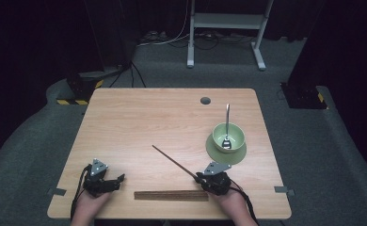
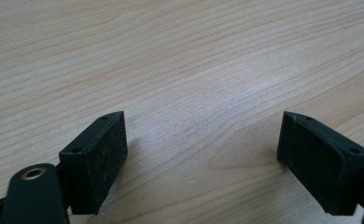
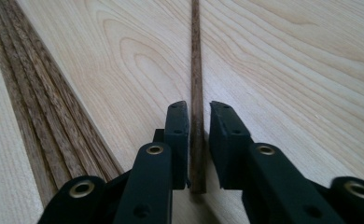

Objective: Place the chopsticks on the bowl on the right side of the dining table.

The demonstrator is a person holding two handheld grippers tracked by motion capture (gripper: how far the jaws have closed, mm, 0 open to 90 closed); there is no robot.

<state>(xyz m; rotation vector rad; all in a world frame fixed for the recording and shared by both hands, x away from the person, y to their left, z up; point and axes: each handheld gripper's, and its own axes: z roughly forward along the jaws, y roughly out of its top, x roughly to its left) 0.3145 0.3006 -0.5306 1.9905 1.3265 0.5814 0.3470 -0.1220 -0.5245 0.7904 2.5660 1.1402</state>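
A: Start at the right gripper (image 1: 199,177). What is it doing?

B: Its jaws are clenched on a thin dark wooden stick (image 3: 197,84), gripping it close to the near end. In the right gripper view the stick runs straight away between the two black pads, brown with a fine grain, square-edged and slender.

A: And from above?

B: The stick (image 1: 173,161) slants away from the gripper toward the upper left, its far tip over the middle of the table (image 1: 139,117). I cannot tell whether that tip touches the wood.

A: What lies beside it?

B: A bundle of similar sticks (image 1: 171,195), laid flat side by side along the near edge, just left of the right gripper. In the right gripper view the bundle (image 3: 45,116) shows as parallel brown strips.

A: The left gripper?

B: The left gripper (image 1: 120,179) rests near the front left corner, jaws spread wide with bare tabletop between them.

A: Anything farther out?

B: A green bowl (image 1: 228,136) on a green saucer (image 1: 219,153) at the right, with a metal spoon (image 1: 227,123) standing in it, handle leaning on the far rim.
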